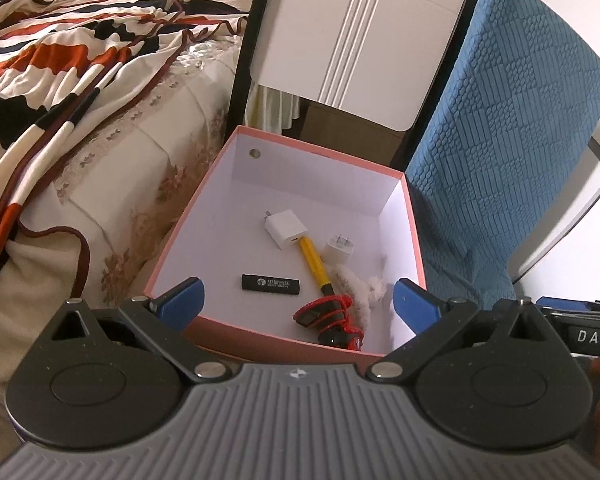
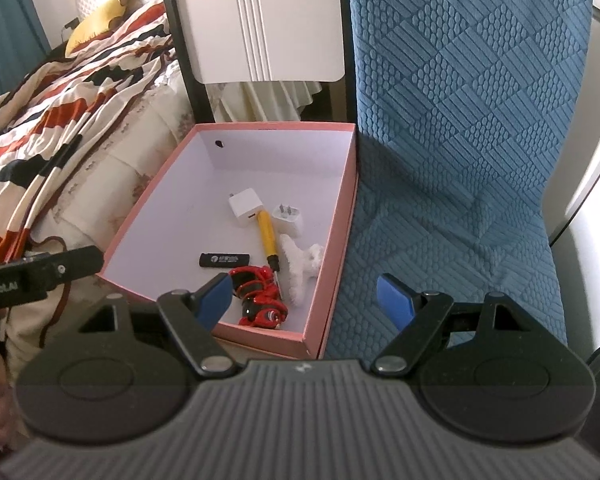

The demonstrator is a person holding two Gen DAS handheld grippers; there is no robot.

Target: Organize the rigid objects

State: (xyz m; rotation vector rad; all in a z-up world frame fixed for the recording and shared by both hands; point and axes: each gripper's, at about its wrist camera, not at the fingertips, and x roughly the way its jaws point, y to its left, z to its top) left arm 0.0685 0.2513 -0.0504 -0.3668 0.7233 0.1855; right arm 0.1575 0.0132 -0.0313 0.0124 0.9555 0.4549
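A pink open box [image 1: 416,240] [image 2: 340,240] with a white inside stands between a bed and a blue chair. In it lie two white plug chargers [image 1: 286,228] [image 2: 245,208], a yellow-handled screwdriver [image 1: 314,258] [image 2: 268,238], a black stick [image 1: 271,283] [image 2: 225,260], a red toy car [image 1: 332,320] [image 2: 260,298] and a white fluffy clip [image 1: 360,292] [image 2: 300,272]. My left gripper [image 1: 298,302] is open and empty over the box's near edge. My right gripper [image 2: 306,300] is open and empty, straddling the box's right wall.
A bed with a striped red, white and black blanket [image 1: 60,72] [image 2: 60,100] lies at the left. A blue-covered chair [image 1: 512,140] [image 2: 460,140] stands right of the box. A white-backed chair [image 1: 356,32] [image 2: 260,20] stands behind the box.
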